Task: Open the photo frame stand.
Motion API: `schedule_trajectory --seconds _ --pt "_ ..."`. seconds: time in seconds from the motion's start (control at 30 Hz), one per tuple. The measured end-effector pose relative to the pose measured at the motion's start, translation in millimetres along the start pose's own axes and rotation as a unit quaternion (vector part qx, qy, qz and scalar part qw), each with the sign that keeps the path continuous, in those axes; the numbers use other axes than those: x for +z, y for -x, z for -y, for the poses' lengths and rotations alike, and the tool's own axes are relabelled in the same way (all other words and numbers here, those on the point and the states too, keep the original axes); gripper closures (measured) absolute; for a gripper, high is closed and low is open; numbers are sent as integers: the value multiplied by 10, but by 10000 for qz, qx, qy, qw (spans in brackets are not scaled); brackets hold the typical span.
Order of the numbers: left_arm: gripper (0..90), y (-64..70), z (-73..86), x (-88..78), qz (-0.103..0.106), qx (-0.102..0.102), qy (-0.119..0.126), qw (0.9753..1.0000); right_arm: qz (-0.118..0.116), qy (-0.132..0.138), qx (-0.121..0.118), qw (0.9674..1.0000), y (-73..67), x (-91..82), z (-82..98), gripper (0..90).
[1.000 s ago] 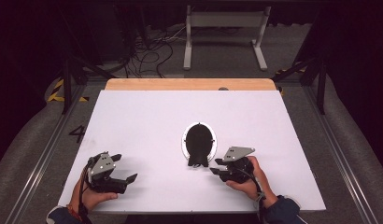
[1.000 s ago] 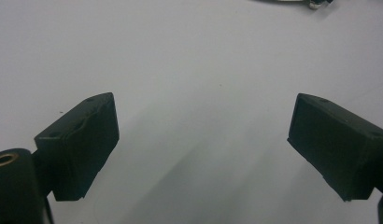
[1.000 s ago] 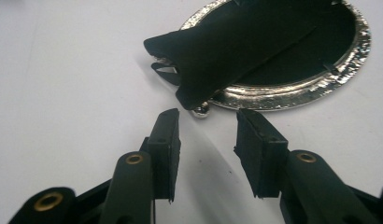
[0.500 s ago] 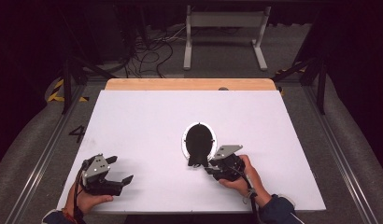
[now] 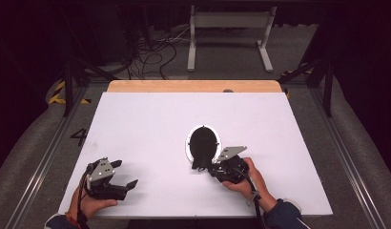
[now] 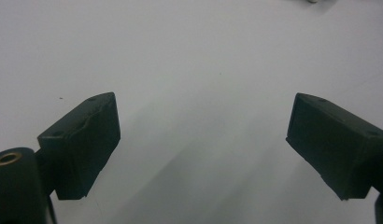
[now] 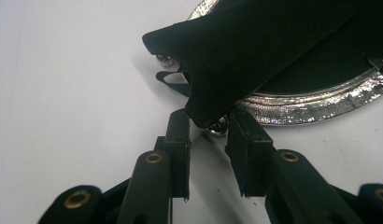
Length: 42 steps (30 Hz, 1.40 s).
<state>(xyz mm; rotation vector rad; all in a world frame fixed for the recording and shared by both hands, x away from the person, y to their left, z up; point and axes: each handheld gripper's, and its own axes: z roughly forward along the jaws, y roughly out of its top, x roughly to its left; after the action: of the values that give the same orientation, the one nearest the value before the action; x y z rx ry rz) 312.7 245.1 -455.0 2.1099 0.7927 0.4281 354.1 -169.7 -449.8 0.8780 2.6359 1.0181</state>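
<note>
Fingers of the right gripper (image 7: pixel 206 140) have just been closing around the black stand flap of the silver-rimmed oval frame (image 5: pixel 203 143) at desk centre, not yet pinching; left gripper (image 5: pixel 123 177), at seven o'clock, stays released.

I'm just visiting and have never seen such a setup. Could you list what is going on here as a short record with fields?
Surface: white table top
Object: oval silver-rimmed frame lying face down, black backing and black fold-out stand
Right gripper: jaws have just been closing around the lower tip of the stand, small gaps showing either side
Left gripper: jaws wide apart over bare table, nothing between them
Hands: one holds each gripper, at the near table edge
</note>
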Motion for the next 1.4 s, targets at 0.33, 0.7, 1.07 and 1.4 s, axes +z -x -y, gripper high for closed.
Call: schedule_trajectory --seconds 0.33,0.7,1.07,1.4 --pt "103 22 -40 69 21 149 -107 9998 -576 412 846 9939 133 34 61 657" --pt "107 88 -145 191 159 237 -138 9995 -1213 702 1515 9785 272 61 92 532" --pt "111 139 -264 387 301 375 -301 9984 -1728 942 2167 9562 380 82 113 538" --pt "116 147 -421 579 382 505 -345 9974 -1932 1189 3131 9222 505 170 50 537"
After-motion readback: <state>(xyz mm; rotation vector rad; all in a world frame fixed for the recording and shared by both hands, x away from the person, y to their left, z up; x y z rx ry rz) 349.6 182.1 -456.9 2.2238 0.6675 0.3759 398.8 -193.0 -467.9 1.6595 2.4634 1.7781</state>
